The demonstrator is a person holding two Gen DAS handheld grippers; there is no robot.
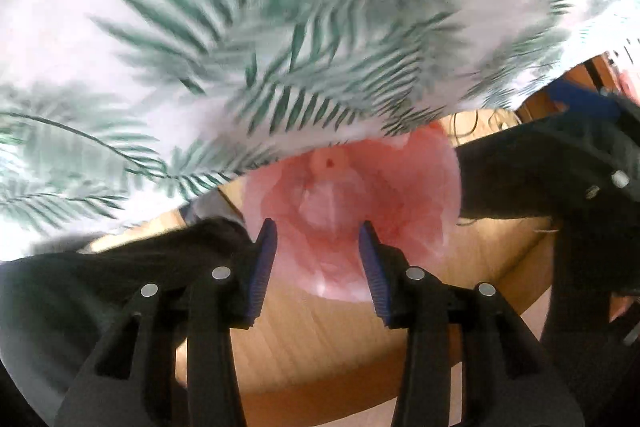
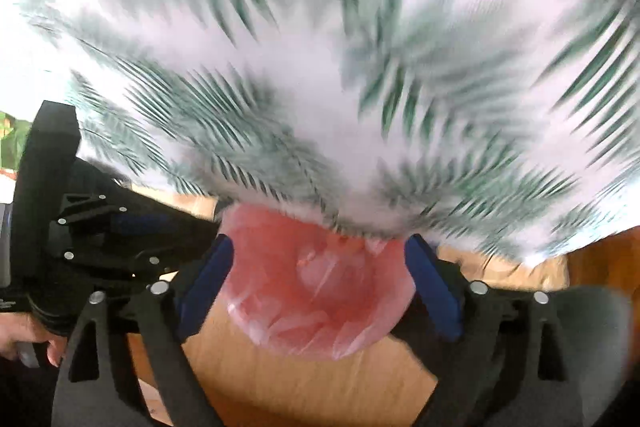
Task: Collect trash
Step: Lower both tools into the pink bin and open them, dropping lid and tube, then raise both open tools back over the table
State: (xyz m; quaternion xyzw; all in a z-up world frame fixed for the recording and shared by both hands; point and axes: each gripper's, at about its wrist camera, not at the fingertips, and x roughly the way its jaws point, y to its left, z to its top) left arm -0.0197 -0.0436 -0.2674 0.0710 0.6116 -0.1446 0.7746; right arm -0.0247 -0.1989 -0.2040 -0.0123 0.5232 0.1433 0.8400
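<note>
Nearest in the left wrist view, the left gripper (image 1: 318, 227) shows black, angular plastic arms studded with round silver rivets, ending in ribbed blue pads; its jaws stand partly spread, nothing pinched between them. Past the pad tips lies the trash bag (image 1: 352, 211) — thin, translucent pink plastic, glossy and crumpled, its round mouth gaping so the wrinkled, paler inside shows. It rests on a smooth, pale wooden floor (image 1: 320, 347) with a faint grain, at about twelve o'clock from the fingertips. At three o'clock the other tool's black frame crosses the view.

In the right wrist view, the right gripper (image 2: 318, 243) has its jaws spread wide, the flat blue pads flanking the same pink bag (image 2: 316, 287) without pressing it. At nine o'clock sits the left tool's black body, and a hand (image 2: 24, 339) at eight o'clock.

Farthest, from ten to two o'clock in both views, hangs a white cloth (image 1: 240, 27) printed with feathery green palm fronds — blurred; its lower edge overlaps the bag's far rim.
</note>
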